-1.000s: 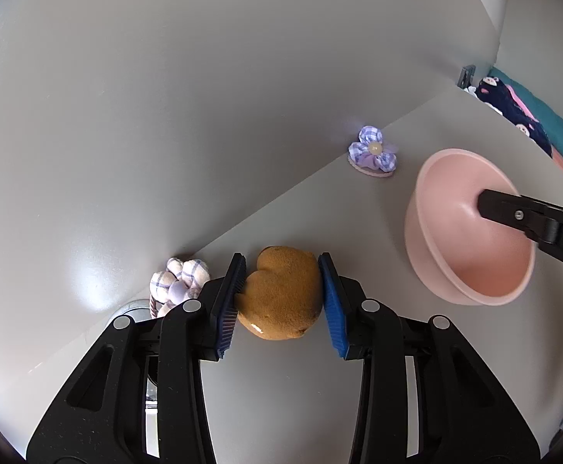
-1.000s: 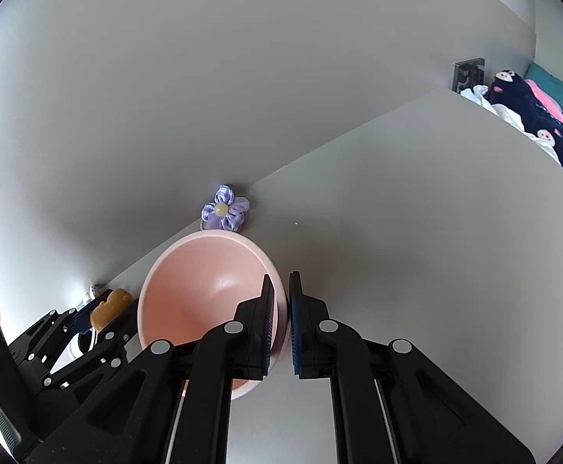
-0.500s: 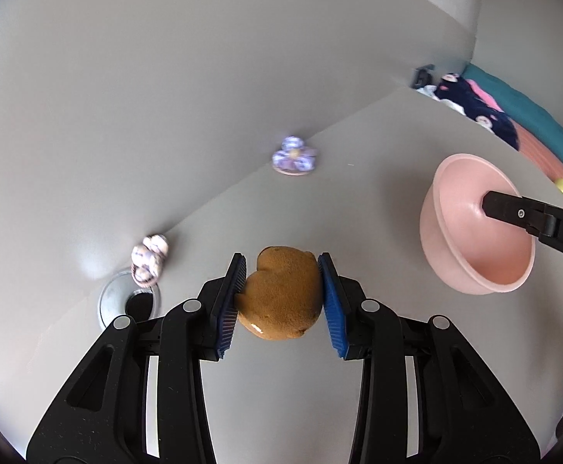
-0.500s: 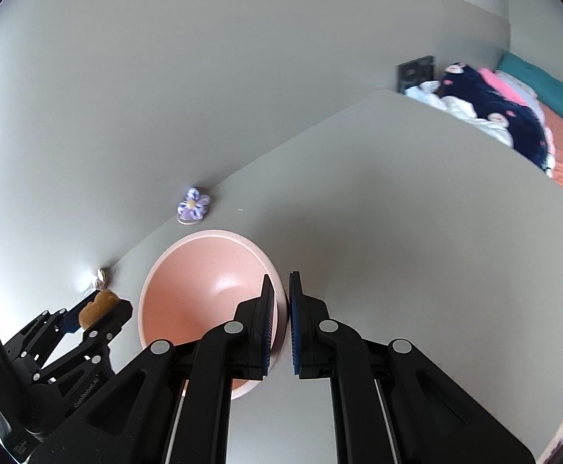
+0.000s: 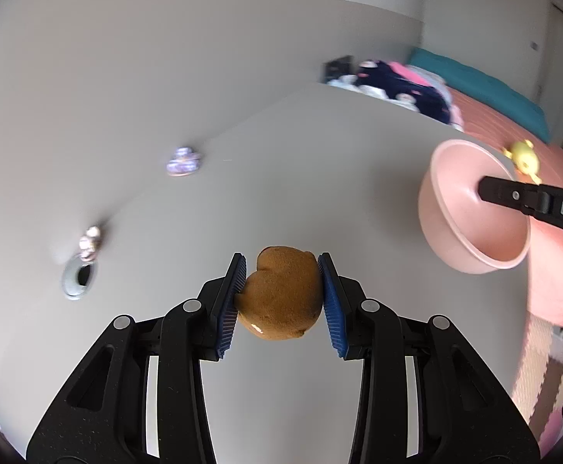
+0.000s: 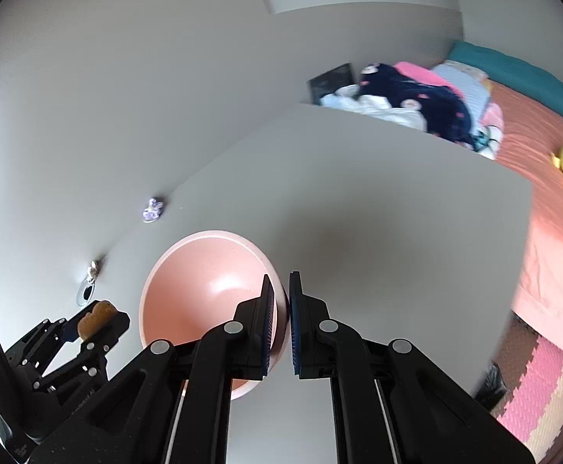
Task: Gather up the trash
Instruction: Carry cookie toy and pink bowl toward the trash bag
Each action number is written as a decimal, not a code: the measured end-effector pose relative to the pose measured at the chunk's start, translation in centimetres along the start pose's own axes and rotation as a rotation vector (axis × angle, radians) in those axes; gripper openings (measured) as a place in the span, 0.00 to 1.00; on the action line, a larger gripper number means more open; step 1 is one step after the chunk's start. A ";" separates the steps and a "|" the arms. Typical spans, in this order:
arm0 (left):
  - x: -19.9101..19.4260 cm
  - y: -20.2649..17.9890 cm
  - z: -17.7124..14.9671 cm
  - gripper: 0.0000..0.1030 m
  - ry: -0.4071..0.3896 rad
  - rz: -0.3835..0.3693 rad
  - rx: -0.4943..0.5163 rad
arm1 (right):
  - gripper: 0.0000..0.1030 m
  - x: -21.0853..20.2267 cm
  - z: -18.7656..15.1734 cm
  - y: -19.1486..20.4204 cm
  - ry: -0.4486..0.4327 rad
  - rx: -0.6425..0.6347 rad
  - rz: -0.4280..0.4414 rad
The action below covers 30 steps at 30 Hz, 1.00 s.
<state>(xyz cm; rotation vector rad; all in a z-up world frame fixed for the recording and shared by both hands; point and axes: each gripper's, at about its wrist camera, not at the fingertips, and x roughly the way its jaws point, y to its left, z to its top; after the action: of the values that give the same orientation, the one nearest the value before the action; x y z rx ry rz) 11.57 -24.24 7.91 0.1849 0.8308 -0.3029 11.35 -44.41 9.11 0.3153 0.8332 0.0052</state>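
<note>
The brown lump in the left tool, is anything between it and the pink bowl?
Nothing visible is. The brown lump is clamped in the left tool, and the pink bowl hangs from the right tool by its rim. Only bare grey table shows in the gap between them.

The grey table is viewed obliquely downward from both wrists (at close range); the pink bowl is shared.
</note>
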 end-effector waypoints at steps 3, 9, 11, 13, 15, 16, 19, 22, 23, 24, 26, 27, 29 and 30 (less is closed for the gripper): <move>-0.6 -3.4 -0.3 0.37 -0.004 -0.034 0.050 | 0.09 -2.0 -0.9 -2.4 -0.011 0.020 -0.019; -1.5 -12.3 -2.0 0.37 0.001 -0.117 0.176 | 0.09 -6.1 -3.8 -9.3 -0.026 0.087 -0.086; -1.7 -14.6 -2.4 0.37 0.003 -0.136 0.208 | 0.09 -7.4 -4.8 -11.6 -0.032 0.115 -0.103; -1.8 -17.2 -2.8 0.37 0.007 -0.164 0.240 | 0.09 -8.5 -5.9 -13.9 -0.035 0.143 -0.124; -1.9 -19.4 -3.2 0.37 0.012 -0.191 0.265 | 0.09 -9.5 -7.1 -16.2 -0.036 0.173 -0.144; -2.0 -20.7 -3.6 0.37 0.016 -0.203 0.285 | 0.09 -9.9 -7.7 -17.2 -0.035 0.187 -0.153; -2.1 -24.6 -4.9 0.37 0.031 -0.232 0.347 | 0.09 -11.0 -9.7 -20.7 -0.019 0.233 -0.190; -1.8 -27.7 -6.4 0.37 0.058 -0.264 0.395 | 0.09 -11.5 -11.9 -24.2 0.013 0.285 -0.233; -1.4 -28.7 -6.9 0.37 0.071 -0.277 0.412 | 0.09 -11.6 -12.5 -25.0 0.022 0.296 -0.245; -1.3 -29.3 -7.2 0.37 0.079 -0.281 0.423 | 0.09 -11.6 -13.2 -25.9 0.034 0.309 -0.259; -0.8 -31.0 -8.3 0.37 0.103 -0.293 0.459 | 0.09 -11.3 -14.6 -27.9 0.067 0.339 -0.289; -0.7 -31.4 -8.6 0.37 0.107 -0.297 0.471 | 0.09 -11.2 -15.1 -28.5 0.077 0.350 -0.298; -0.4 -32.5 -9.2 0.37 0.118 -0.302 0.503 | 0.10 -10.8 -15.8 -29.6 0.092 0.367 -0.310; -0.1 -33.0 -9.5 0.38 0.127 -0.299 0.517 | 0.10 -10.5 -16.1 -30.2 0.099 0.381 -0.315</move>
<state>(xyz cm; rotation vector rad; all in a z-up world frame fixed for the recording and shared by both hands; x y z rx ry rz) -6.19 -52.65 0.30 0.5698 0.8938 -0.7938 -11.03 -70.11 -1.80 0.5416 0.9750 -0.4386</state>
